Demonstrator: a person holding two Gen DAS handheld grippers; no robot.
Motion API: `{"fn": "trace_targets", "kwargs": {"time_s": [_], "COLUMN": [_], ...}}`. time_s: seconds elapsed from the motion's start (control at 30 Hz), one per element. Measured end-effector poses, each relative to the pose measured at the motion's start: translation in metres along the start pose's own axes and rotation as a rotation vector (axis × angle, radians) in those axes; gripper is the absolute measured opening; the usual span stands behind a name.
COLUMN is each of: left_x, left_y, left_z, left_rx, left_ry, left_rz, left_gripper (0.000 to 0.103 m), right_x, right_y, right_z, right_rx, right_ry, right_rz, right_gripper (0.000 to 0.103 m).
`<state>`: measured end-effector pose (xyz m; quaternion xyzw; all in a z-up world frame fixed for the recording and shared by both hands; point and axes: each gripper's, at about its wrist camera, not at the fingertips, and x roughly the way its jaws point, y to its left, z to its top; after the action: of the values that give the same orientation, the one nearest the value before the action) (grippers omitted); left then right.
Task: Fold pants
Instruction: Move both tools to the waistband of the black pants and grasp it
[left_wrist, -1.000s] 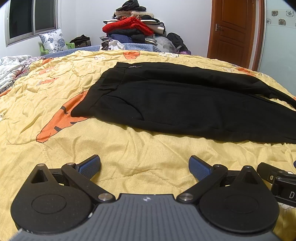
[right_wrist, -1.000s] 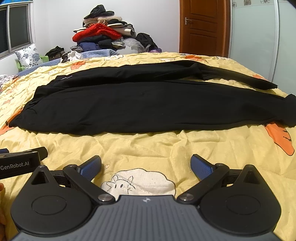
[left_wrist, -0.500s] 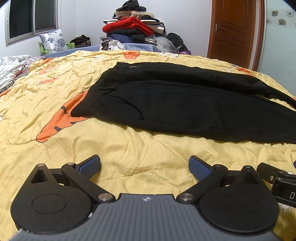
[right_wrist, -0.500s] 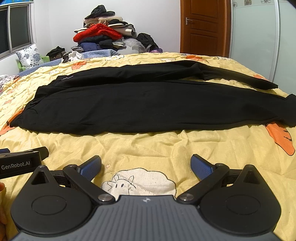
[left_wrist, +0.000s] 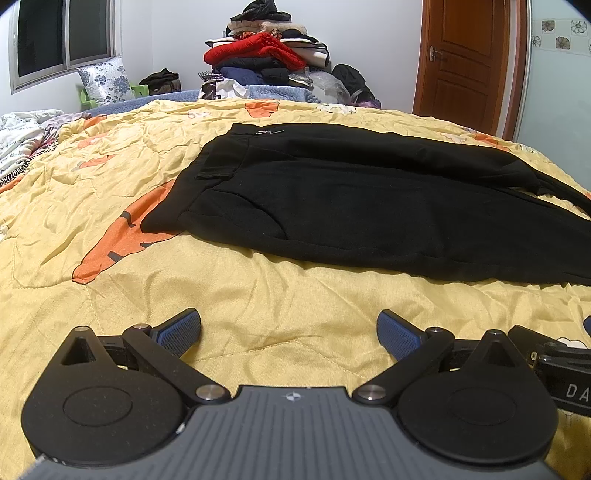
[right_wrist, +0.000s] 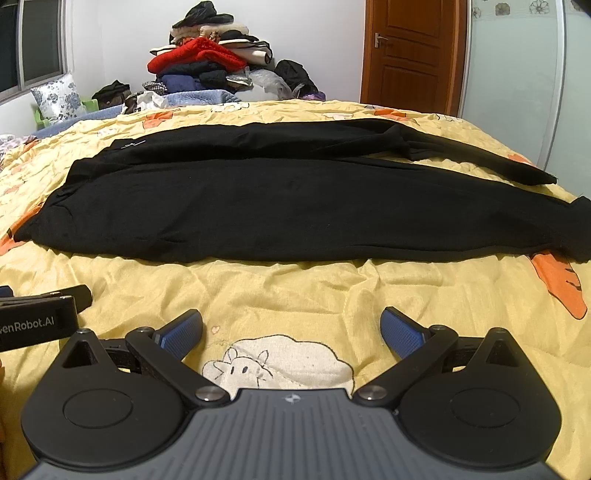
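Note:
Black pants lie flat across the yellow quilt, waistband at the left, legs running right. They also show in the right wrist view, with the far leg end lying loose at the right. My left gripper is open and empty, low over the quilt, short of the pants' near edge by the waist. My right gripper is open and empty, short of the pants' near edge at mid-leg. Each gripper's side shows at the edge of the other's view.
A tall pile of clothes stands behind the bed. A flowered pillow sits by the window at the far left. A wooden door is at the back right. A glass wardrobe panel flanks the bed's right side.

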<state>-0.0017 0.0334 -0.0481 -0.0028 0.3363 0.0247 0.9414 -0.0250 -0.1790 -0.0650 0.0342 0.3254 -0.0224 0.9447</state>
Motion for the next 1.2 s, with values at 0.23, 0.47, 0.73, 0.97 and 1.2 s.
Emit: {"fn": "trace_targets", "kwargs": {"time_s": [0.23, 0.47, 0.73, 0.97, 1.2], "left_x": [-0.007, 0.006, 0.026, 0.055, 0.075], "left_y": [0.018, 0.049, 0.053, 0.049, 0.069], "left_z": [0.013, 0.068, 0.119, 0.132, 0.162], "left_rx": [0.013, 0.027, 0.095, 0.091, 0.072], "left_ry": [0.024, 0.037, -0.015, 0.022, 0.016], "left_rz": [-0.041, -0.048, 0.067, 0.035, 0.056], "left_gripper": [0.103, 0.102, 0.103, 0.102, 0.102], "right_x": [-0.02, 0.012, 0.124, 0.223, 0.297], "right_y": [-0.028, -0.019, 0.039, 0.061, 0.084], "right_z": [0.02, 0.12, 0.218, 0.272, 0.29], "right_rx": [0.094, -0.108, -0.385, -0.339, -0.423], "right_ry": [-0.085, -0.244, -0.199, -0.011, 0.142], "right_rz": [0.219, 0.327, 0.278, 0.317, 0.351], "right_gripper": [0.103, 0.103, 0.103, 0.103, 0.103]}}
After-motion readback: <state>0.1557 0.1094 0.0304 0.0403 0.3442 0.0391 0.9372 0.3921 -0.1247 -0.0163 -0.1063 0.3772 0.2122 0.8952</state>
